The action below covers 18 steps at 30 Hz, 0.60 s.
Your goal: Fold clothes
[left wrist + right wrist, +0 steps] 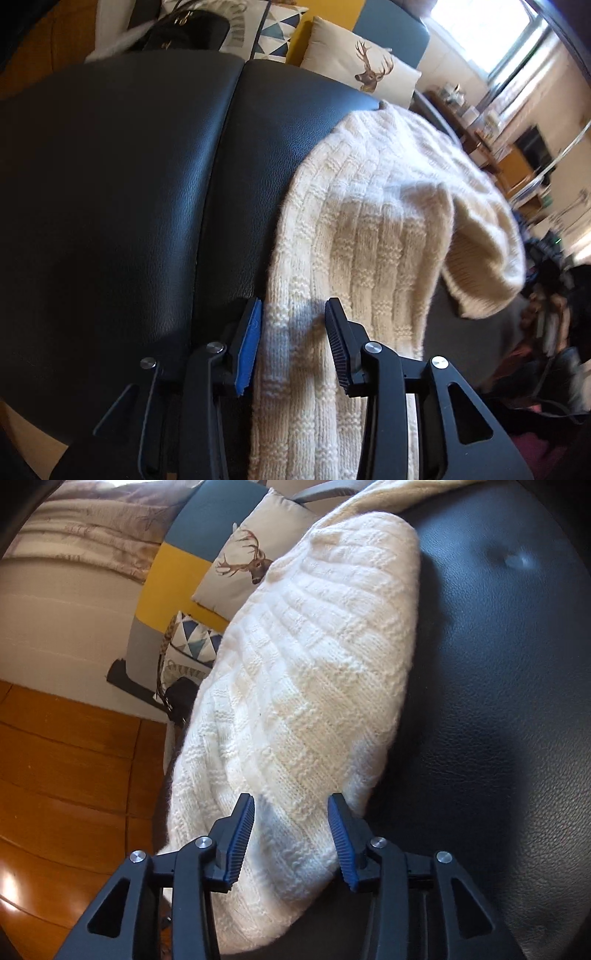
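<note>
On a black leather seat [129,184], a cream knitted sweater [369,206] lies folded; the left gripper [293,345] and right gripper [291,834] straddle it, jaws parted, gripping nothing.

The sweater [373,229] is cream-white, knitted in ribs crossed by textured bands. It lies on a black, grained leather seat [122,192]. A pale cushion [364,68] carries a brown stag's head; another cushion [192,637] has blue and white triangles. The floor [62,760] is orange-brown wood.
</note>
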Tool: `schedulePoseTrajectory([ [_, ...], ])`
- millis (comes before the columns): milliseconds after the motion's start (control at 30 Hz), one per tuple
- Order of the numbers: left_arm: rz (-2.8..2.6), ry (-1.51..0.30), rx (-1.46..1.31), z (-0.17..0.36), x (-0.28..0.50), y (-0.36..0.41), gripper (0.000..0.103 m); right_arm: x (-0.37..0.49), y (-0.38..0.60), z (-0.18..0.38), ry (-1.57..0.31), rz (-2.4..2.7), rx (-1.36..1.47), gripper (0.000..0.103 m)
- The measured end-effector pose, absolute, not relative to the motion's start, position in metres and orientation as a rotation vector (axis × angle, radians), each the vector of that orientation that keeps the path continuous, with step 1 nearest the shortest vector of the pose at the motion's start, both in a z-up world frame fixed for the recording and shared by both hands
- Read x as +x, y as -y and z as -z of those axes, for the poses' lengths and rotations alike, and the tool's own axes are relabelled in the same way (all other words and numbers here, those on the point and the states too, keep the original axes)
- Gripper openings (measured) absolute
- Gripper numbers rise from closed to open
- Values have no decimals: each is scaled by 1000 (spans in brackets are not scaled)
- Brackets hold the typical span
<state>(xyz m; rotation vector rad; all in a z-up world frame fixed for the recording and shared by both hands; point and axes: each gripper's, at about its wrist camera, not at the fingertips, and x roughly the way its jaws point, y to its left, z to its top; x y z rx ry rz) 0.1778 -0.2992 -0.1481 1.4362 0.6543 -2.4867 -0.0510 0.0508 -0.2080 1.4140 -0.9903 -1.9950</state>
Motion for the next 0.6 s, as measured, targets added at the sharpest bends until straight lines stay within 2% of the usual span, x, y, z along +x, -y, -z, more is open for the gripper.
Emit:
schedulePoseTrajectory([
  [100,2471,-526,1444,147,168,290,38,-52,-44,207,1039,2002,1426,50],
  [200,2468,-519,1434,147,162,295,41,-56,-24,205,1038,1956,1422,55],
  [267,2465,-542,1423,148,158,300,41,-55,-4,198,911,1972,1387,46],
  [300,2464,-547,1421,148,156,303,41,-53,5,192,837,2016,1354,28],
  [333,2462,-540,1422,147,155,303,41,-52,13,188,791,2040,1334,15],
  [467,2445,-468,1430,146,150,302,41,-40,35,164,657,2105,1263,12],
  [600,2396,-366,1433,144,141,308,54,-22,36,124,539,2173,1134,10],
])
